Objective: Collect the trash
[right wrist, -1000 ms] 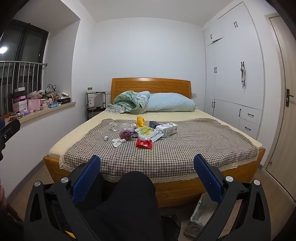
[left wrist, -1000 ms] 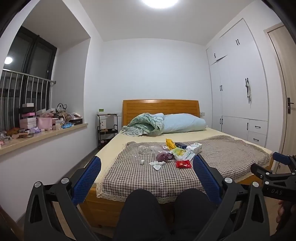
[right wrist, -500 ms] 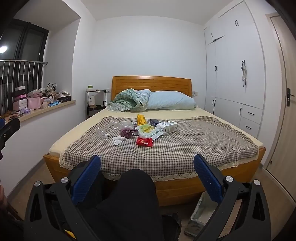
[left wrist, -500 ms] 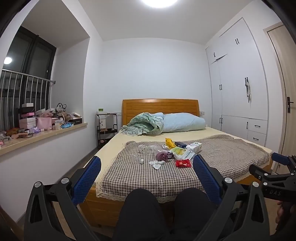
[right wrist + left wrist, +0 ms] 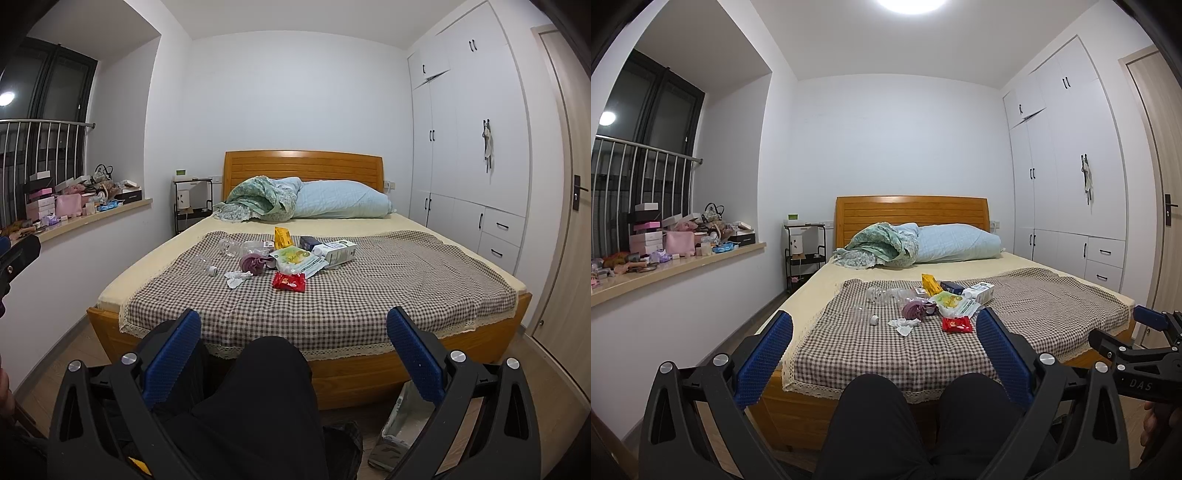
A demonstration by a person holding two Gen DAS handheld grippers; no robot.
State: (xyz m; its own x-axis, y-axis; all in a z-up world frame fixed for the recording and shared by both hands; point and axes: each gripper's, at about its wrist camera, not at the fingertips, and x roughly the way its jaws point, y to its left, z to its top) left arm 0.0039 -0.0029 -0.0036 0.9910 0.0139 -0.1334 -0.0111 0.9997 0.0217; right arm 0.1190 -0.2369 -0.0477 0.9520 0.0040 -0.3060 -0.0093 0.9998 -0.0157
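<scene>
Trash pile (image 5: 280, 258), wrappers, cartons, clear bottles, mid-bed on checked brown cloth (image 5: 369, 295). Left hand-held gripper (image 5: 884, 325) and right hand-held gripper (image 5: 293, 325) both wide, empty, well short. Advise nearest red wrapper (image 5: 289, 282) first.

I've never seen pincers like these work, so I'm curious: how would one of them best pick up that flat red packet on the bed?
Probably by an edge, from above. The red packet lies flat on the checked cloth, nearest the foot of the bed, apart from the crumpled tissue. Tilt the open right gripper down and pinch its near edge, which faces the gripper unobstructed.
</scene>
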